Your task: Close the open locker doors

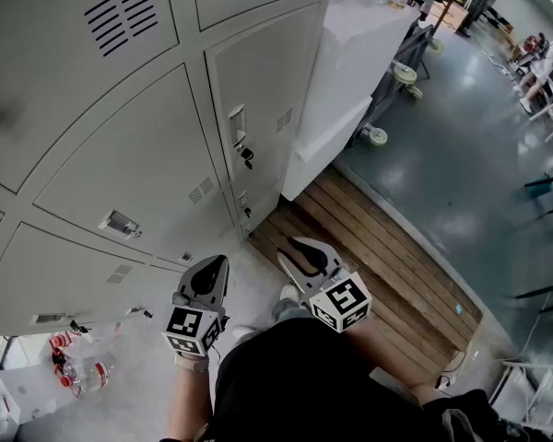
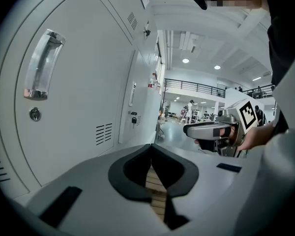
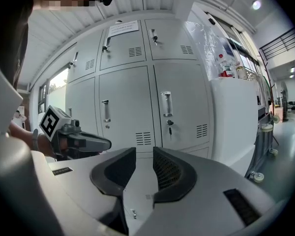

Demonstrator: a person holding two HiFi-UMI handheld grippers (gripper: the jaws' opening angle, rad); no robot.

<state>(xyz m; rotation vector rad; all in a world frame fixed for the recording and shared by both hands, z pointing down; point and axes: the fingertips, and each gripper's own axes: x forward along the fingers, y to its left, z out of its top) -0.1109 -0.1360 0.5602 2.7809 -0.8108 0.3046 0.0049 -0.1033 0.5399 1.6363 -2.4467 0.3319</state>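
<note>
Grey lockers fill the left and far side of your view, and every door you can see on them sits flush and shut. The closest one in your left gripper view is a door with a clear handle and a small round lock under it. A key hangs in the far door, next to the white cabinet. That cabinet butts up against the right end of the lockers, and some bottles stand on top of it. Wooden slats run along the ground in front of it, with glossy dark floor further right.

You're holding both grippers low and near your body, pointed toward the bottom row of lockers but not touching them. Your left gripper has its fingers closed together at the tips with nothing between them. Your right gripper sits just beside it, over the near edge of the slats. Its fingers are a narrow gap apart and there's nothing in that gap, just locker door showing through.
</note>
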